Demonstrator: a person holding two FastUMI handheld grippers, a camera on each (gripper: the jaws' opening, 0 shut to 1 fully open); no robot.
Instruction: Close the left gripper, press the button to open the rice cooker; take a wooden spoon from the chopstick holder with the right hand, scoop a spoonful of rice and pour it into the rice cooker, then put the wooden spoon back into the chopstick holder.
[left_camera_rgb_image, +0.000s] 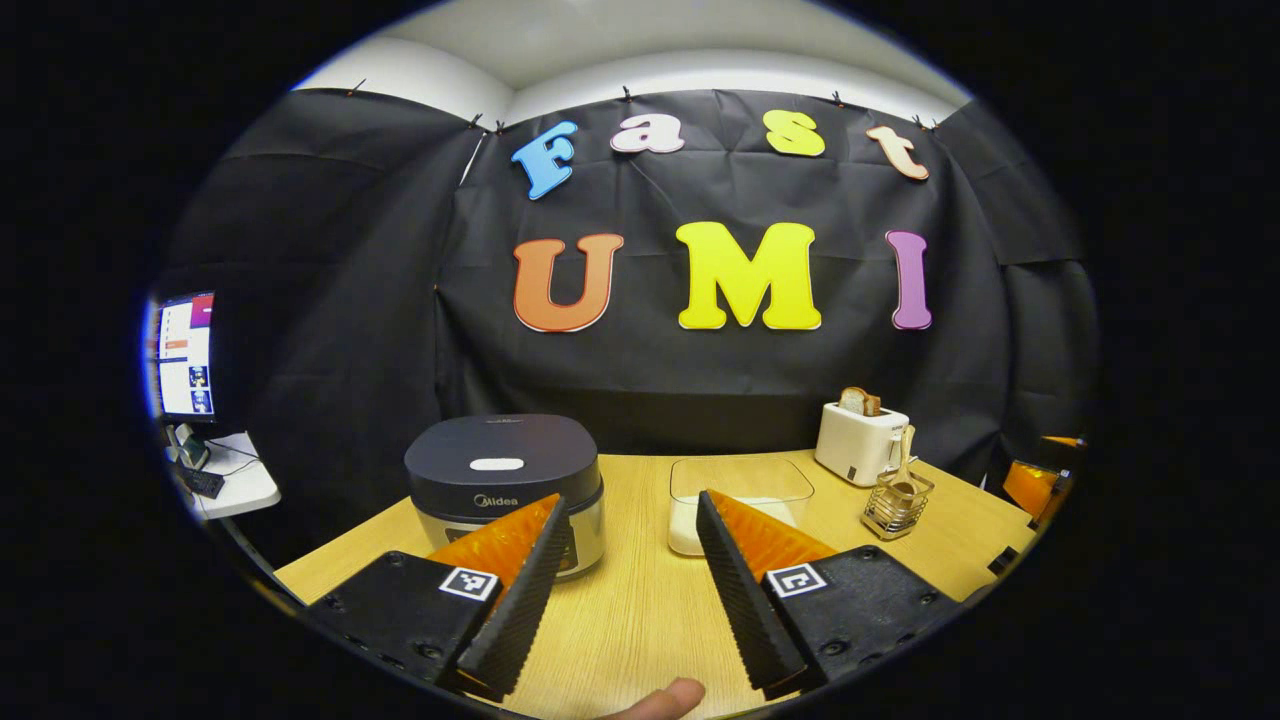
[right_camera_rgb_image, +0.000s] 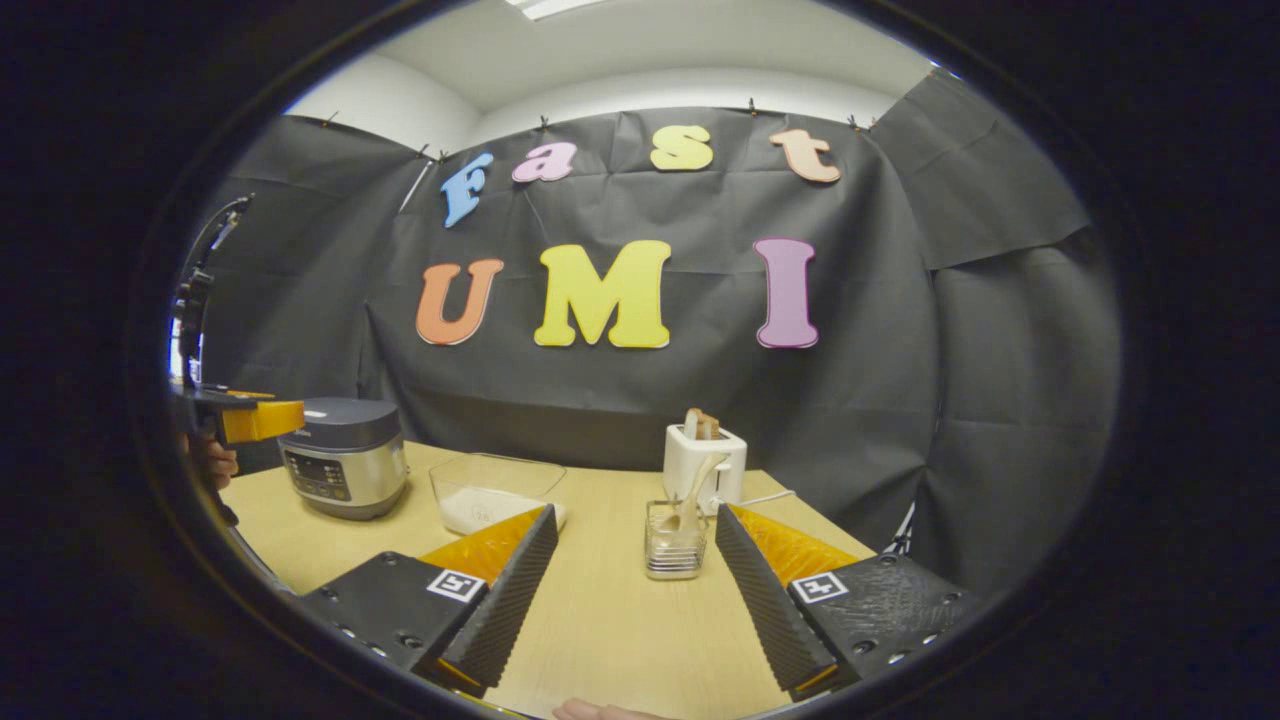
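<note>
Left gripper view: rice cooker (left_camera_rgb_image: 503, 487) at 10 o'clock, lid down, nothing done yet. Left hand-held gripper (left_camera_rgb_image: 622, 590) gapes wide, empty. Right hand-held gripper (right_camera_rgb_image: 634, 592) likewise spread; wooden spoon (right_camera_rgb_image: 692, 497) sits in chopstick holder (right_camera_rgb_image: 674, 541) at 12. All steps remain.

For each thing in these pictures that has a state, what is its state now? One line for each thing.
rice cooker: lid shut
clear container: no lid, rice in the bottom
wooden spoon: standing in the chopstick holder
toaster: bread sticking up from the slot
left hand-held gripper: open, holding nothing
right hand-held gripper: open, holding nothing
</note>
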